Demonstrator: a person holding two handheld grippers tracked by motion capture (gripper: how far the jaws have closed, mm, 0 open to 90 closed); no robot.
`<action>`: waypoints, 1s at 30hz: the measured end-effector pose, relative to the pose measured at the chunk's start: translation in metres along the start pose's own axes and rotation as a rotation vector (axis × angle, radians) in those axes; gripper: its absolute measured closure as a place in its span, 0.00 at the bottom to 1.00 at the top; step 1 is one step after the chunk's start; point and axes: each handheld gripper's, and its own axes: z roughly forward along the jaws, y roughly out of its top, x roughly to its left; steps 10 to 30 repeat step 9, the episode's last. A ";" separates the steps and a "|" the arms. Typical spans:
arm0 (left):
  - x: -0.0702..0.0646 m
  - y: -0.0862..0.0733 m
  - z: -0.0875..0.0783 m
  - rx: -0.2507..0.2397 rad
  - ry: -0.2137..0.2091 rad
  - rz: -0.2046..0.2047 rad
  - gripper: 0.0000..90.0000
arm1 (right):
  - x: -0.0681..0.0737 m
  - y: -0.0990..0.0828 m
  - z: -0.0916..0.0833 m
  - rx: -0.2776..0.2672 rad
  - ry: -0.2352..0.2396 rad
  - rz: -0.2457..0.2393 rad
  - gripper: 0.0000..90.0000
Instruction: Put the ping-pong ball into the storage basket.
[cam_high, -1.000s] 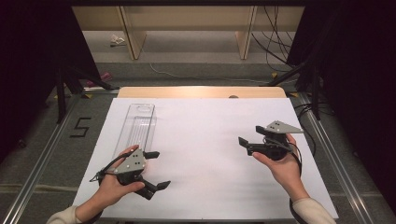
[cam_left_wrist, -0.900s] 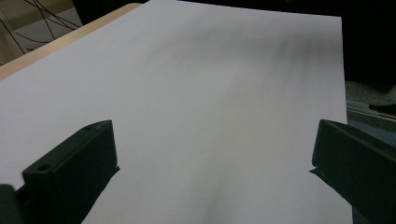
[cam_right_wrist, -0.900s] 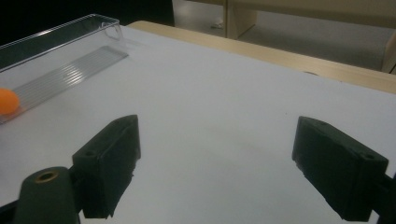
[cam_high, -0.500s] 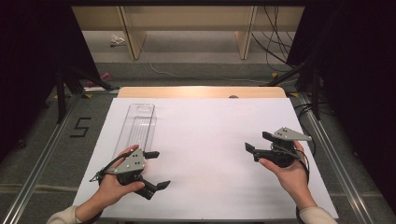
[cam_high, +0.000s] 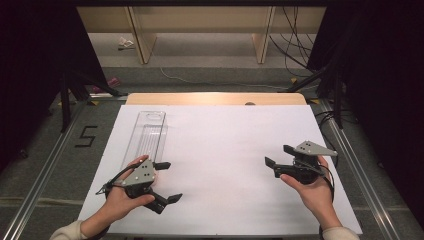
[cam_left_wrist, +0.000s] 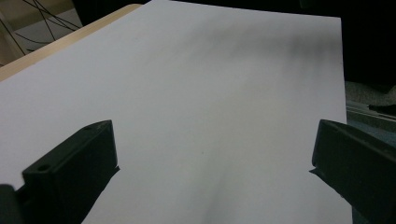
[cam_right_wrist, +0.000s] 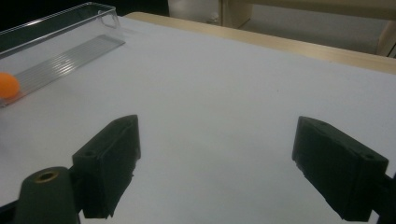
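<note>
My left gripper (cam_high: 172, 181) stands open low over the near left of the white sheet (cam_high: 225, 150), held in a hand, nothing between its jaws. In the left gripper view its jaws spread wide over bare white sheet (cam_left_wrist: 210, 93). My right gripper (cam_high: 278, 155) is open at the near right, jaws pointing left, also empty. A long clear plastic tray (cam_high: 148, 132) lies lengthwise at the left, its near end beside the left hand. In the right gripper view the clear tray (cam_right_wrist: 60, 42) holds a small orange ball (cam_right_wrist: 7, 85) at the frame's left edge.
The wooden table edge (cam_high: 215, 98) runs along the back of the sheet. Metal rails (cam_high: 350, 155) flank the table on both sides. Shelving legs and cables stand on the floor beyond. A floor mark "5" (cam_high: 86, 136) is at the left.
The right hand has drawn its gripper a little toward the near right of the sheet. The left gripper has stayed where it was.
</note>
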 end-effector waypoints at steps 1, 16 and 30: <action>0.000 0.000 0.000 0.000 0.000 -0.001 0.00 | 0.000 0.000 0.000 -0.001 0.000 -0.003 0.18; 0.000 0.001 0.001 0.000 -0.003 -0.002 0.00 | -0.001 -0.002 0.001 0.002 0.000 -0.002 0.18; 0.000 0.001 0.001 0.000 -0.003 -0.002 0.00 | -0.001 -0.002 0.001 0.002 0.000 -0.002 0.18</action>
